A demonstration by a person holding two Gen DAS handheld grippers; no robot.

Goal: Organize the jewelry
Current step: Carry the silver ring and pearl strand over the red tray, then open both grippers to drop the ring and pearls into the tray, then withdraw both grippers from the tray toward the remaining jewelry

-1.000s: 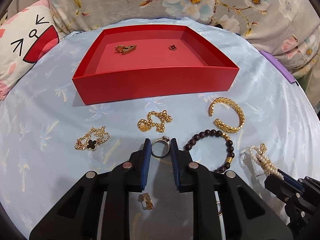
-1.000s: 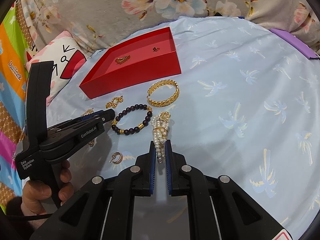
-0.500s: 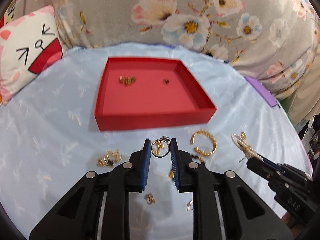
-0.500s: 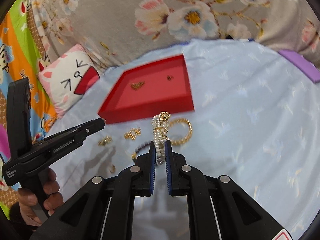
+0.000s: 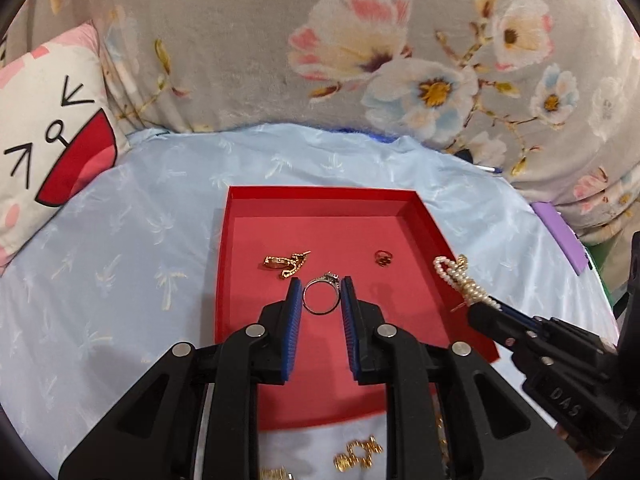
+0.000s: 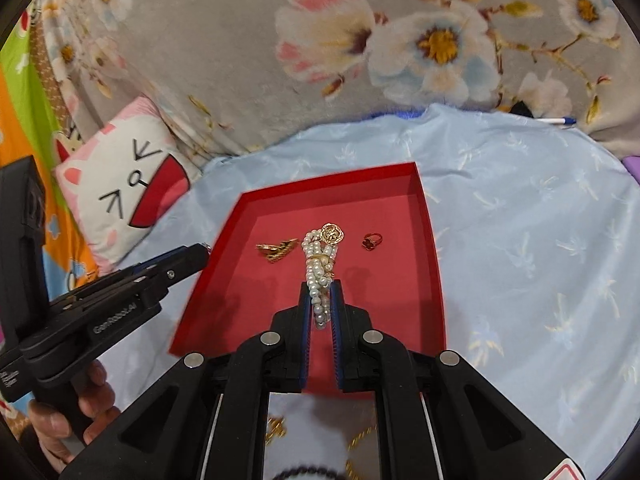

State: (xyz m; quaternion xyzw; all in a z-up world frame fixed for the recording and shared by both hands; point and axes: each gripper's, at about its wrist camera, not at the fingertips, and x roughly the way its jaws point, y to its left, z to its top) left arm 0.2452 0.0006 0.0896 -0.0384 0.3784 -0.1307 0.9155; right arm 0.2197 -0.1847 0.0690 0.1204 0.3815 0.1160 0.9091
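While viewed from the left wrist, the ring [image 5: 322, 299] was seen clamped upright between the left gripper [image 5: 320, 300] pads, hung over the red tray [image 5: 236, 240] floor, near the gold chain [image 5: 286, 265]. From the right wrist, the pearl bracelet [image 6: 319, 268] was pinched by the right gripper [image 6: 321, 300], long axis pointing forward over mid-tray. Both were judged ready for release.

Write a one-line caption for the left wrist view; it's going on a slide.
Left gripper holds a silver ring above the red tray; right gripper brings a pearl bracelet.
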